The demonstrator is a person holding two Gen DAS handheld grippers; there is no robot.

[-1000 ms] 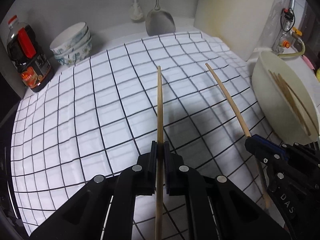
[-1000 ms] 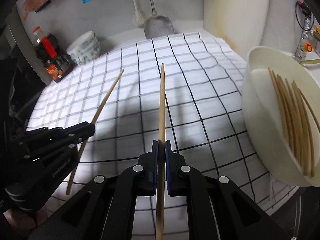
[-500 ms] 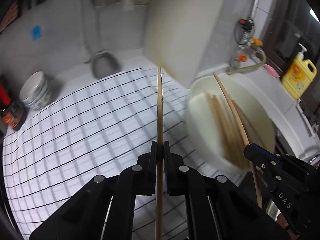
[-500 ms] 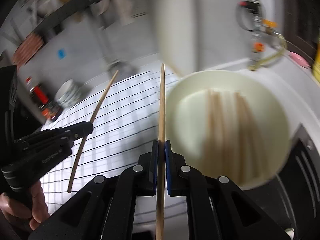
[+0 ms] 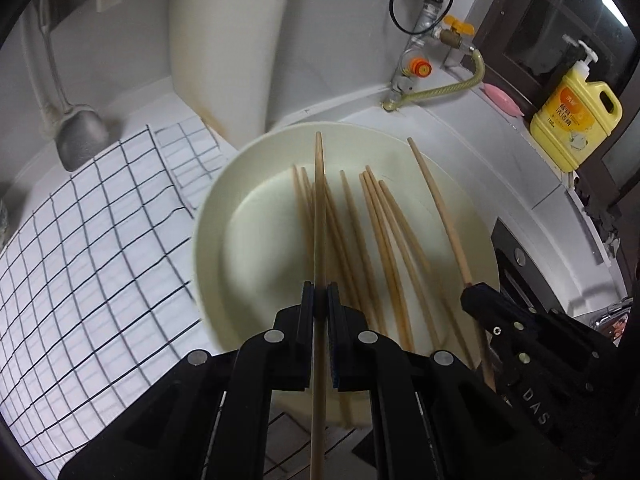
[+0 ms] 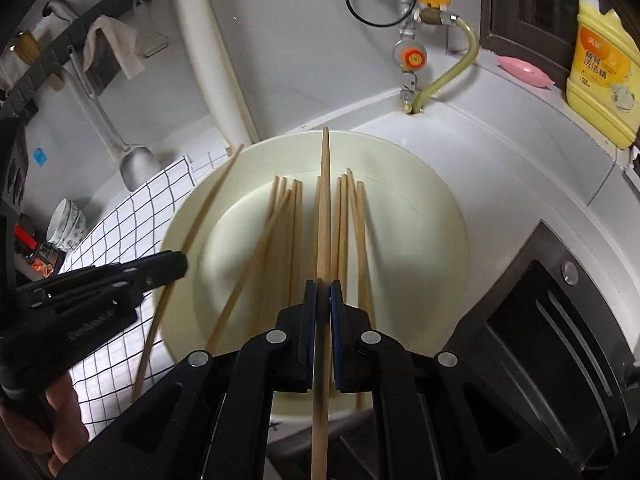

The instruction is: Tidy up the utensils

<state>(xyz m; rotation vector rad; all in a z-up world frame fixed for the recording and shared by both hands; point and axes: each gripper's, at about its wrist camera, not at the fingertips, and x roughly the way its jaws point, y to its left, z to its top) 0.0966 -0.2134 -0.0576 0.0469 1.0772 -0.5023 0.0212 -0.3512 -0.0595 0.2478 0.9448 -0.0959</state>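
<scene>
My left gripper (image 5: 319, 304) is shut on a wooden chopstick (image 5: 319, 216) and holds it above a cream bowl (image 5: 224, 200). My right gripper (image 6: 323, 300) is shut on another chopstick (image 6: 324, 208) above the same bowl (image 6: 440, 208). Several chopsticks (image 5: 384, 232) lie in the bowl, also seen in the right wrist view (image 6: 280, 232). The right gripper (image 5: 476, 300) with its chopstick (image 5: 440, 208) shows at the right of the left wrist view. The left gripper (image 6: 176, 264) with its chopstick (image 6: 200, 224) shows at the left of the right wrist view.
A white checked cloth (image 5: 80, 240) covers the counter left of the bowl. A metal spatula (image 5: 80, 140) leans at the back wall. A gas valve with hose (image 6: 416, 56), a pink soap (image 6: 524, 70) and a yellow detergent bottle (image 5: 576, 116) stand behind. A black stove edge (image 6: 560, 320) lies to the right.
Both grippers, each still holding a chopstick, have swung right from over the checked cloth to above the bowl of chopsticks.
</scene>
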